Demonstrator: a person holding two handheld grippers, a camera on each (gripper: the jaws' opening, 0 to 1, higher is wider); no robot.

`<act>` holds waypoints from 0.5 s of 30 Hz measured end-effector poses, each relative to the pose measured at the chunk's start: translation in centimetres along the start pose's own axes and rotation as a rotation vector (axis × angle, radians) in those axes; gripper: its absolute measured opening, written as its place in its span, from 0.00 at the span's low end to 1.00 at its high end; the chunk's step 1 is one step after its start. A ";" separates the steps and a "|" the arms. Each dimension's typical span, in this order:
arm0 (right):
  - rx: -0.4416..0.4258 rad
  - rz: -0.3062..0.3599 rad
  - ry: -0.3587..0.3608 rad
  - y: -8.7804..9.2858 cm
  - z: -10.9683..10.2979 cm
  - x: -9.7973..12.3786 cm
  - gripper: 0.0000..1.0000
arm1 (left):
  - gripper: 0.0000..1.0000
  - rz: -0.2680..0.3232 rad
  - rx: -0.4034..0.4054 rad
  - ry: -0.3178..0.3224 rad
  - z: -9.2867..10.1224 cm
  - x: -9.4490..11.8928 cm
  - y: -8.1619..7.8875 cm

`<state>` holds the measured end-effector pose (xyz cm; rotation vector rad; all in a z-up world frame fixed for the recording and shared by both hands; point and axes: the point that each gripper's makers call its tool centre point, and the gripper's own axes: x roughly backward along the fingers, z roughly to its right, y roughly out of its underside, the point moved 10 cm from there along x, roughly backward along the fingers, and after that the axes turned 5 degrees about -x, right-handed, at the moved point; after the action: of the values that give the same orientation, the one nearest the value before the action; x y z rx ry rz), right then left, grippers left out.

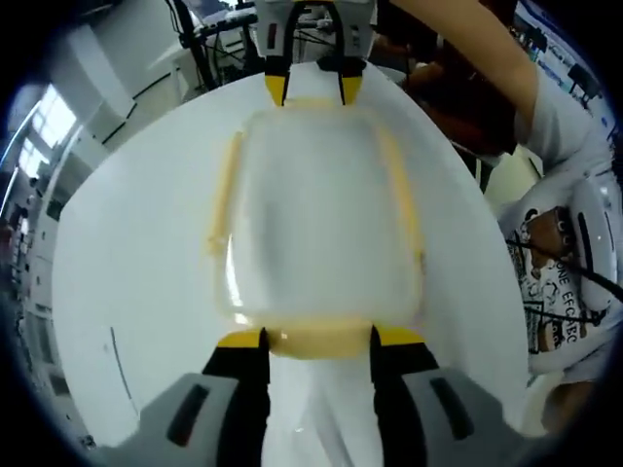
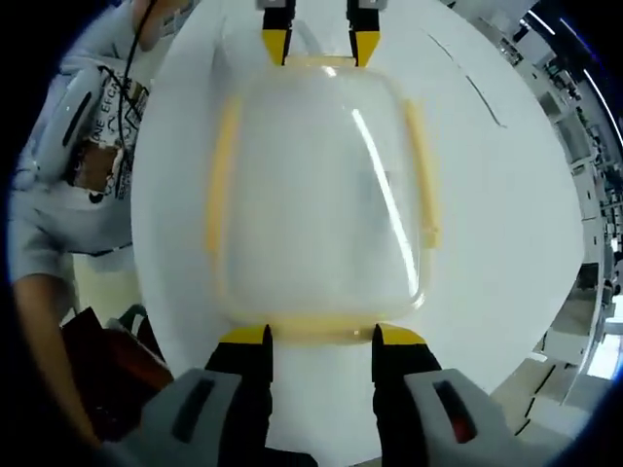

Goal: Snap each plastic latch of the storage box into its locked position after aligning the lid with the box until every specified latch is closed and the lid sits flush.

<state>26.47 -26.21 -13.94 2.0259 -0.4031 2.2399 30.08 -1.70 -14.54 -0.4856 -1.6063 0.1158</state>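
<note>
The storage box (image 1: pixel 321 233) sat on the white bench (image 1: pixel 136 292) between both spread claws — left claw (image 1: pixel 318 338), right claw (image 2: pixel 321 336) — at opposite end latches; pressing them shut seemed next.

Box between your two tongs, on the desk

Your storage box (image 1: pixel 316 229) sits on the desk (image 1: pixel 127 282), lid on; the left tongs (image 1: pixel 318 340) meet one end, the right tongs (image 2: pixel 320 336) the opposite end, facing each other.
</note>
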 end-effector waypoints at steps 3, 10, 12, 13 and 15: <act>0.014 0.019 0.016 -0.9 -0.3 0.9 0.39 | 0.39 0.005 0.002 -0.020 0.3 1.9 0.3; 0.042 0.057 0.024 -3.1 -0.9 1.8 0.39 | 0.39 -0.002 0.020 -0.042 1.4 4.2 1.6; 0.051 0.061 0.030 -3.7 -1.1 2.1 0.39 | 0.39 -0.001 0.023 -0.048 1.6 4.7 1.9; 0.052 0.061 0.028 -3.9 -1.2 2.2 0.39 | 0.39 0.002 0.026 -0.049 1.8 5.0 2.2; 0.061 0.065 0.029 -4.5 -1.4 2.5 0.39 | 0.40 0.009 0.033 -0.048 2.1 5.5 2.7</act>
<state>25.93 -21.80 -10.98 2.0357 -0.4079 2.3444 28.59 3.23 -10.66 -0.4674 -1.6468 0.1612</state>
